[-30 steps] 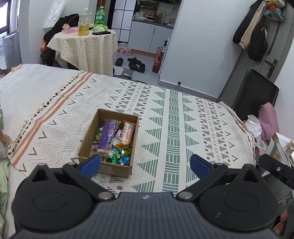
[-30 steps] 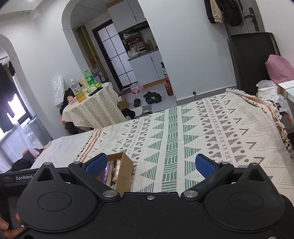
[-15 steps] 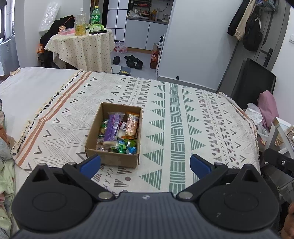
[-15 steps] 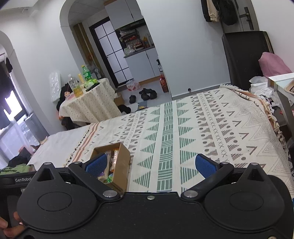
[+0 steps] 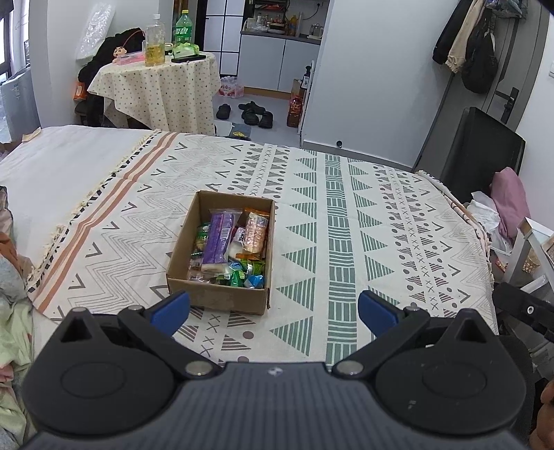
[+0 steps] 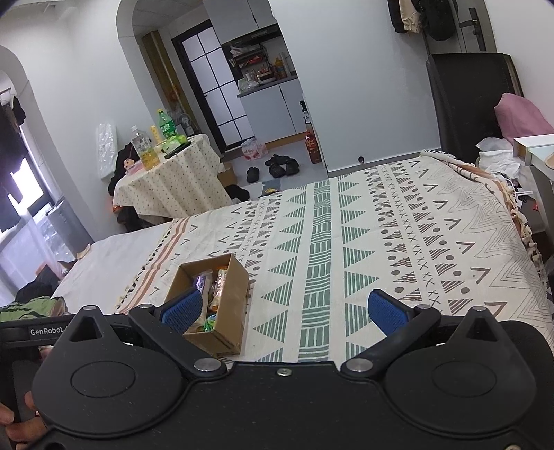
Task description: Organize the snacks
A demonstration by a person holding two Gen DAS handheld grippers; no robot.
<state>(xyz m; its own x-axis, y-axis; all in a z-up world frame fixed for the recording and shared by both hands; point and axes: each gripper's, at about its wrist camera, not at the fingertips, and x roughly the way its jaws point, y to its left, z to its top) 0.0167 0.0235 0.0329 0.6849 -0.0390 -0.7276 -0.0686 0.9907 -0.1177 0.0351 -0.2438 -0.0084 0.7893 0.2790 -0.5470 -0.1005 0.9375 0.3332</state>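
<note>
Judging by the layout, the sorting looked nearly done — every visible snack lay inside the cardboard box on the patterned bedspread, while the left gripper and right gripper hung wide apart, empty — none visibly left outside.

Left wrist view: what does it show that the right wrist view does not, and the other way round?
Only the left wrist view looks down into the box, so the purple pack, the orange pack and the small green and blue sweets show clearly. Only the right wrist view shows the arched doorway and the window, plus the box's right outer wall. Both show the patterned bedspread, the round table with bottles, the shoes on the floor, and an open, empty gripper: left, right.
</note>
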